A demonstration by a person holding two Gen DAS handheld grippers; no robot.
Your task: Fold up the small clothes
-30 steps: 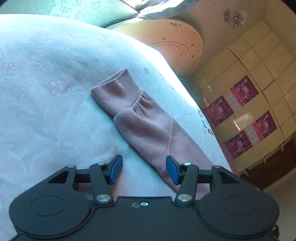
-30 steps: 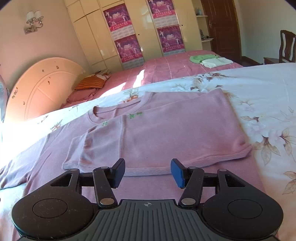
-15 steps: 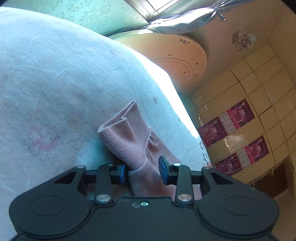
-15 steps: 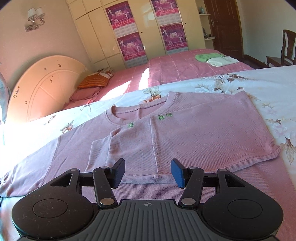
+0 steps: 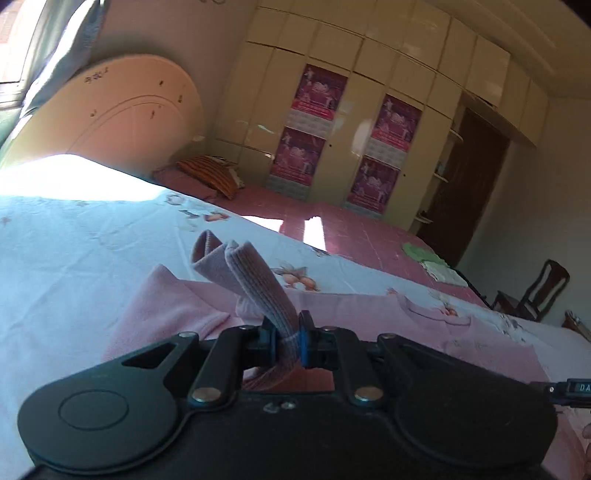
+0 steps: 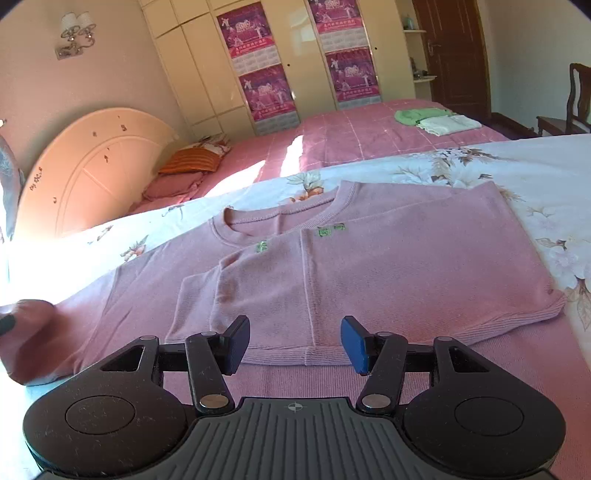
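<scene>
Left gripper (image 5: 287, 338) closing, pads clamped on sleeve cuff (image 5: 236, 266); folded sweater (image 6: 369, 258) lies to its right. Right gripper (image 6: 293, 341) fingers apart, empty, nearer sweater's hem.

Soft pink knit cloth for the sweater (image 6: 369, 266), finely ribbed along hem and collar, matt throughout. Coarser ribbing on the cuff (image 5: 255, 284), pinched between the closing blue pads of the left claw (image 5: 287, 341). Matt black plastic on the right claw (image 6: 294, 341), dusty and scratched, with small shiny metal pins. Smooth printed cotton on the bed sheet (image 6: 535, 170), flower pattern, no sheen. Glossy cream panels on the wardrobe (image 6: 199, 70). Glossy paper posters (image 6: 243, 29). Dark polished wood on the chair (image 6: 580, 99).
</scene>
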